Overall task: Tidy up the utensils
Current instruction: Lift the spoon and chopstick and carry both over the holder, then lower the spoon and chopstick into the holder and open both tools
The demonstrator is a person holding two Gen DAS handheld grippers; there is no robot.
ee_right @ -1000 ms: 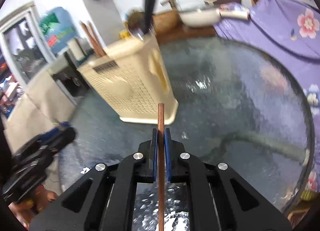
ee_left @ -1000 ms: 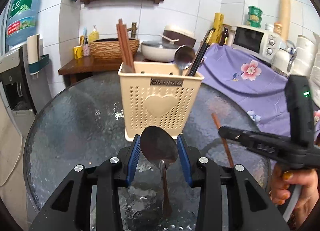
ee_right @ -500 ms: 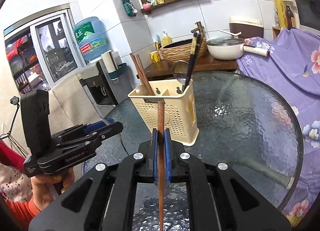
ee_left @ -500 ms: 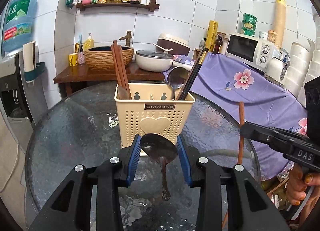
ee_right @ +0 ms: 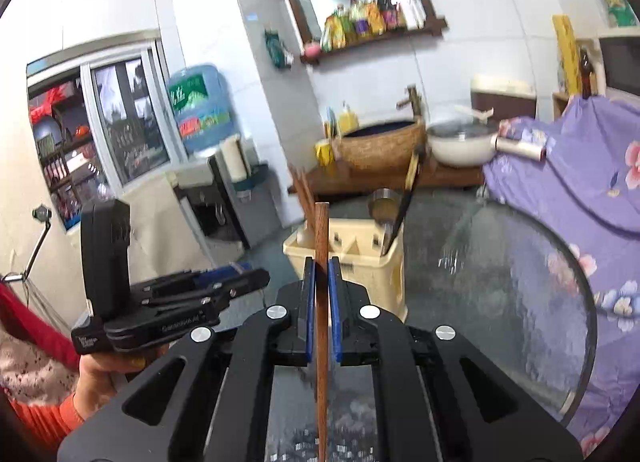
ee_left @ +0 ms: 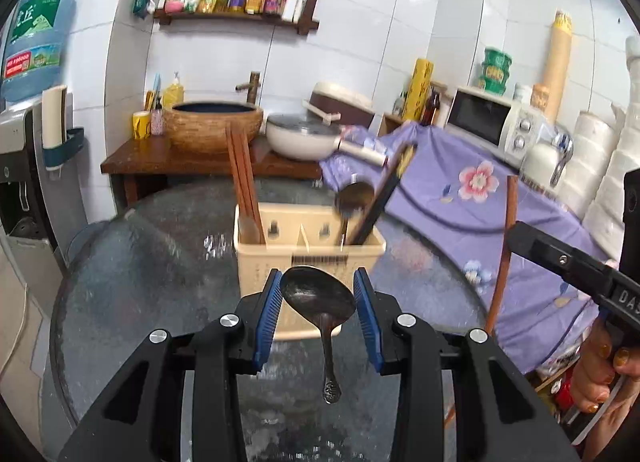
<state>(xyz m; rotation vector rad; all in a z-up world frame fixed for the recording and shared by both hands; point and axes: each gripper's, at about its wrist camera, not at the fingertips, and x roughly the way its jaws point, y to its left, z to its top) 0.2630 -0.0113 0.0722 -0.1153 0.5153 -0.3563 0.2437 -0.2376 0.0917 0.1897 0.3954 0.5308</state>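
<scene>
My left gripper (ee_left: 318, 294) is shut on a dark metal spoon (ee_left: 320, 302), gripped by the bowl with the handle hanging down. It hangs above the glass table, just in front of the cream utensil holder (ee_left: 308, 246). The holder contains brown chopsticks (ee_left: 242, 186) at its left, and a spoon (ee_left: 352, 198) and black chopsticks (ee_left: 384, 198) at its right. My right gripper (ee_right: 321, 282) is shut on an upright brown chopstick (ee_right: 321, 302), also seen in the left wrist view (ee_left: 502, 254). The holder (ee_right: 352, 258) lies just beyond it.
The round glass table (ee_left: 140, 262) has a purple flowered cloth (ee_left: 500, 198) at its right. A wooden side table (ee_left: 168, 158) behind holds a basket and a white pan (ee_left: 300, 138). A water dispenser (ee_left: 24, 166) stands at the left. The left gripper (ee_right: 172, 298) appears in the right wrist view.
Both grippers have risen with their utensils. The holder now sits lower in both views and I look down into its top. The chopstick has turned upright.
</scene>
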